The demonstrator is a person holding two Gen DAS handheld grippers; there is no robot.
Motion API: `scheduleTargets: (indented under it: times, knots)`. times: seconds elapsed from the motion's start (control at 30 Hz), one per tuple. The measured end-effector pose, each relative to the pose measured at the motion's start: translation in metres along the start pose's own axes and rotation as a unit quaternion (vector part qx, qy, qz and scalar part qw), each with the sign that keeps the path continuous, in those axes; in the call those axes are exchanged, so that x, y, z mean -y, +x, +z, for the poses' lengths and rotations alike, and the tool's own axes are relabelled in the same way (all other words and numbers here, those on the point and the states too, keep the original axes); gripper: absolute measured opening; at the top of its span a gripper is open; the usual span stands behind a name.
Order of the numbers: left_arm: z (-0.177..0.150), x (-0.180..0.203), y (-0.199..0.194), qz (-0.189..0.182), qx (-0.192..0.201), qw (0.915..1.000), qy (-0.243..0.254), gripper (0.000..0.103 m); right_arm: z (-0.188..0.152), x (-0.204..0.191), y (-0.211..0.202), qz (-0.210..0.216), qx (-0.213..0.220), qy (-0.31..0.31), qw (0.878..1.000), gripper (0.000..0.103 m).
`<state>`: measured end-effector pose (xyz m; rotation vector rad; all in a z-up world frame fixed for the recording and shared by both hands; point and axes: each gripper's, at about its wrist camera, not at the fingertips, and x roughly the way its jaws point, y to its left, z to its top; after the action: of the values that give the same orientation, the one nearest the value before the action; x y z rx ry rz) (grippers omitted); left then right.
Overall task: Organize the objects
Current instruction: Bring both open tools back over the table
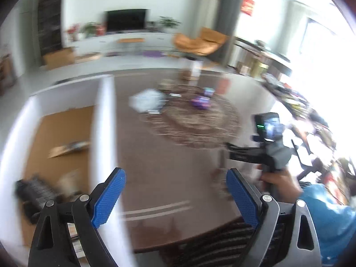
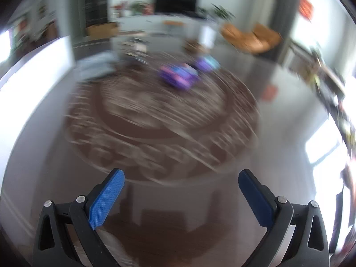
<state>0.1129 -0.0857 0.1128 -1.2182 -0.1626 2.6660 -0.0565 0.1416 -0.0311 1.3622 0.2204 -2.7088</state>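
Both grippers, left (image 1: 175, 197) & right (image 2: 181, 197), ribbed blue pads apart, empty, over round patterned mat (image 2: 160, 120).

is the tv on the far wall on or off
Off, as far as the blurred frames show: the tv screen is uniformly black in both wrist views, with no picture or glow on it.

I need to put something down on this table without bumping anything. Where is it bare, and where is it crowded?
Bare: the dark table surface between the patterned round mat and the near edge, right ahead of both open grippers, and the strip right of the mat. The mat's near half is free too. Crowded: the mat's far side, with purple packages, a white bag and blurred clutter behind.
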Motion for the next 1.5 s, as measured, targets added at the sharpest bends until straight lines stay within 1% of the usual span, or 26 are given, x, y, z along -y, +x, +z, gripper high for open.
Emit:
scheduleTargets:
  times: [0.03,0.1,0.17,0.2,0.27,0.33,0.4,0.53,0.57,0.8,0.97,1.1,1.13,1.2,1.23,1.4,1.5]
  knots:
    - [0.002,0.008,0.008,-0.018,-0.006,0.9998,0.003,0.092,-0.003,0.013,0.002,-0.008,-0.002,0.014,1.000,0.102]
    - [0.003,0.022,0.030,-0.042,-0.020,0.9989,0.010,0.092,-0.004,0.020,0.003,-0.017,-0.005,0.020,1.000,0.102]
    - [0.001,0.034,0.055,-0.049,-0.038,0.9979,0.021,0.092,-0.004,0.021,0.005,-0.022,-0.003,0.016,1.000,0.102]
    - [-0.002,0.040,0.072,-0.041,-0.048,0.9976,0.028,0.092,-0.002,0.021,0.005,-0.025,-0.001,0.013,1.000,0.102]
    - [-0.006,0.042,0.092,-0.021,-0.062,0.9972,0.037,0.092,0.000,0.020,0.005,-0.026,0.002,0.011,1.000,0.102]
    - [-0.012,0.037,0.115,0.006,-0.076,0.9963,0.040,0.092,0.002,0.018,0.006,-0.025,0.003,0.010,1.000,0.102]
    - [-0.017,0.027,0.133,0.026,-0.084,0.9957,0.030,0.092,0.004,0.020,0.014,-0.022,0.002,0.014,1.000,0.103]
    - [-0.023,0.009,0.159,0.047,-0.095,0.9943,0.008,0.092,0.001,0.026,0.019,0.004,-0.010,0.039,0.999,0.103]
    - [-0.025,0.007,0.162,0.051,-0.096,0.9941,0.005,0.092,0.000,0.028,0.020,0.009,-0.012,0.046,0.999,0.103]
    - [-0.032,-0.002,0.180,0.063,-0.102,0.9928,-0.005,0.092,0.000,0.028,0.019,-0.001,-0.011,0.057,0.998,0.103]
    - [-0.028,-0.003,0.186,0.076,-0.091,0.9930,0.002,0.092,0.000,0.029,0.020,-0.002,-0.011,0.060,0.998,0.103]
    - [-0.025,-0.001,0.193,0.099,-0.088,0.9909,0.021,0.093,-0.001,0.030,0.021,-0.001,-0.011,0.060,0.998,0.103]
    - [-0.024,0.000,0.193,0.100,-0.088,0.9908,0.026,0.094,-0.001,0.030,0.020,-0.002,-0.011,0.061,0.998,0.103]
    - [-0.024,0.000,0.195,0.099,-0.090,0.9906,0.028,0.102,-0.002,0.030,0.021,-0.002,-0.011,0.061,0.998,0.103]
    - [-0.024,-0.002,0.196,0.099,-0.090,0.9907,0.024,0.103,-0.002,0.030,0.020,-0.002,-0.010,0.061,0.998,0.103]
    - [-0.024,-0.002,0.196,0.101,-0.091,0.9905,0.021,0.103,-0.002,0.029,0.020,-0.002,-0.009,0.060,0.998,0.103]
    - [-0.025,-0.003,0.196,0.091,-0.089,0.9913,0.030,0.103,-0.002,0.029,0.020,-0.002,-0.009,0.060,0.998,0.103]
